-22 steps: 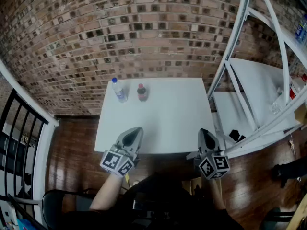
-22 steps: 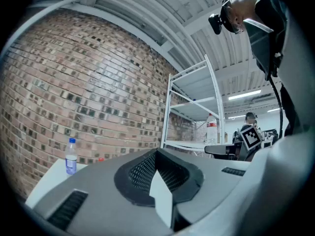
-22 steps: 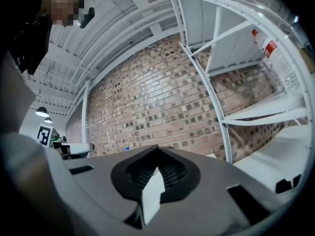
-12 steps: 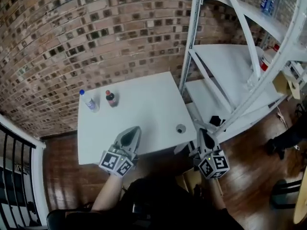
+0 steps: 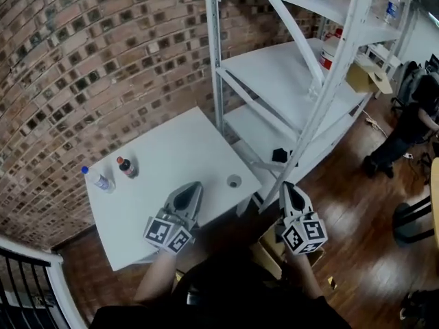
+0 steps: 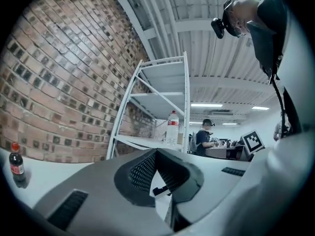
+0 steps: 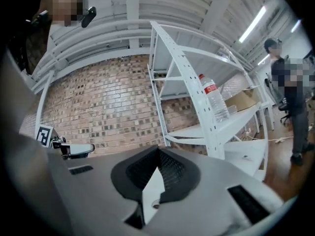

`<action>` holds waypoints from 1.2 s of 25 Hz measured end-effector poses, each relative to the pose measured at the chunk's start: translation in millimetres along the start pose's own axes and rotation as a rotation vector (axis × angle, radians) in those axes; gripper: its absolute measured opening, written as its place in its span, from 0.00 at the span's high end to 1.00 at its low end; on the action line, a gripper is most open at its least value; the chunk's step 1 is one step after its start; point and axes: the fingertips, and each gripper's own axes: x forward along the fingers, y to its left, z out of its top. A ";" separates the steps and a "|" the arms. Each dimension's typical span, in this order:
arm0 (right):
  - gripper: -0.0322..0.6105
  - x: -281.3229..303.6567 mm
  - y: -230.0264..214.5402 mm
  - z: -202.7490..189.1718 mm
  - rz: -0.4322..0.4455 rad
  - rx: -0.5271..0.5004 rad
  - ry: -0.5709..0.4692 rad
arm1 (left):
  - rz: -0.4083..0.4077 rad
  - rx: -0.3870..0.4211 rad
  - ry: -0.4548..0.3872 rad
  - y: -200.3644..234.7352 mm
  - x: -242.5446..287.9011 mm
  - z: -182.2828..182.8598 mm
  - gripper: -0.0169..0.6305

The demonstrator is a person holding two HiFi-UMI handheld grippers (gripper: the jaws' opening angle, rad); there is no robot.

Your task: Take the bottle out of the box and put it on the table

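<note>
Bottle (image 5: 127, 167): small, dark-filled and red-capped, upright near the far left edge of the white surface (image 5: 171, 149). A clear blue-capped bottle (image 5: 99, 180) stands just beside it. The left tool (image 5: 195, 186) has its jaws pressed together on nothing, over the surface's near edge; the dark bottle stands well apart, ahead and to its left. The right tool (image 5: 289, 186), likewise pressed together and empty, hangs beyond the surface's corner, near a cardboard box (image 5: 266, 253) on the floor.

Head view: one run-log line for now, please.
left gripper shut, empty | right gripper shut, empty | clear blue-capped plastic bottle, dark red-capped bottle upright on white table
</note>
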 end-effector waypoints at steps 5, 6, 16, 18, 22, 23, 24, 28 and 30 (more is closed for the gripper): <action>0.94 -31.4 -6.9 6.3 -0.122 -0.014 -0.039 | -0.125 -0.024 0.017 -8.5 17.8 -0.8 0.97; 0.94 -38.9 -7.5 7.2 -0.150 -0.022 -0.046 | -0.151 -0.029 0.020 -10.5 21.4 -1.5 0.97; 0.94 -164.5 -28.4 4.9 -0.530 -0.025 -0.087 | -0.465 -0.112 0.066 -76.4 54.3 -18.4 0.97; 0.94 -189.4 -25.4 0.9 -0.591 -0.022 -0.086 | -0.516 -0.120 0.085 -92.5 54.5 -24.3 0.97; 0.94 -248.6 -15.4 -5.0 -0.717 -0.009 -0.114 | -0.640 -0.134 0.122 -133.4 50.9 -33.8 0.97; 0.94 -262.7 -12.8 -7.4 -0.744 -0.005 -0.120 | -0.664 -0.136 0.128 -142.6 48.5 -36.0 0.97; 0.94 -276.0 -10.2 -11.4 -0.769 0.002 -0.124 | -0.684 -0.139 0.134 -150.8 45.5 -38.4 0.97; 0.94 -317.9 -2.7 -28.1 -0.850 0.037 -0.125 | -0.748 -0.148 0.168 -178.0 31.9 -49.6 0.97; 0.94 -328.4 -4.2 -31.4 -0.869 0.051 -0.135 | -0.764 -0.142 0.194 -187.9 30.0 -58.5 0.97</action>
